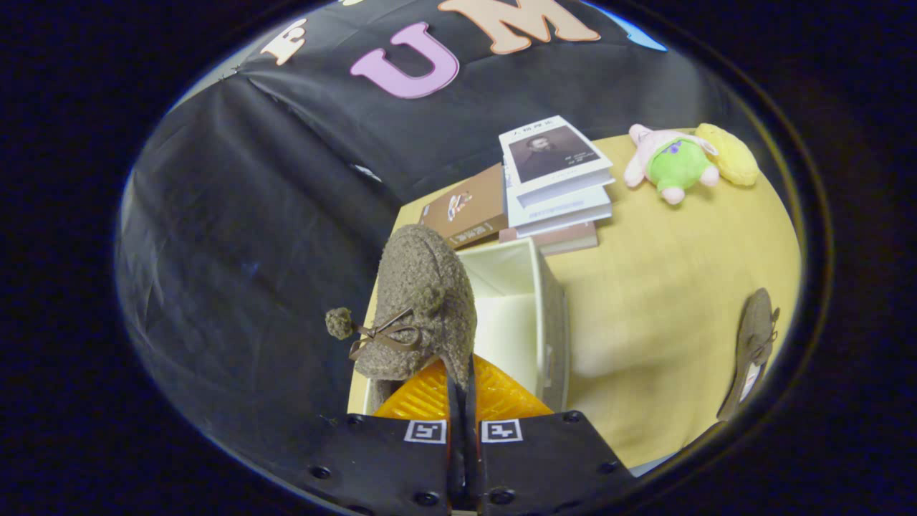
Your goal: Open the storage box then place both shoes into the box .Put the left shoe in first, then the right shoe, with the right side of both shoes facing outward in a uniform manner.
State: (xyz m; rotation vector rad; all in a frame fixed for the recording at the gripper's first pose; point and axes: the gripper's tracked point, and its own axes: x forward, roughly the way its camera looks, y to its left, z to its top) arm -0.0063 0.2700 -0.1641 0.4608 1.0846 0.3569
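The tool (460, 390) is right up front, fingers pressed nearly together with just a thin edge of the shoe (423, 304) pinched between them, so it's clamped on that shoe. The shoe is a fuzzy brown slipper type with a little bow and a pom-pom hanging off its left side. It's held up in the air, toe pointing away from the camera, hanging over the left edge of the box (534, 315).

The box is cream coloured, open on top, and sits just ahead of the fingers and a bit to their right, on the worktop (666, 301). Can't see anything inside it from here, though the shoe hides some of the near left part.

The second shoe (752, 351) is well apart from the box, off to the right on the worktop, lying with its sole edge partly visible. Same brown fuzz and bow.

Beyond the box there's a stack of books (559, 190), with a brown book (466, 208) lying just beside the stack on the left. Further right, at the far side of the worktop, a plush toy (673, 165) in pink and green lies touching a yellow plush (731, 154)
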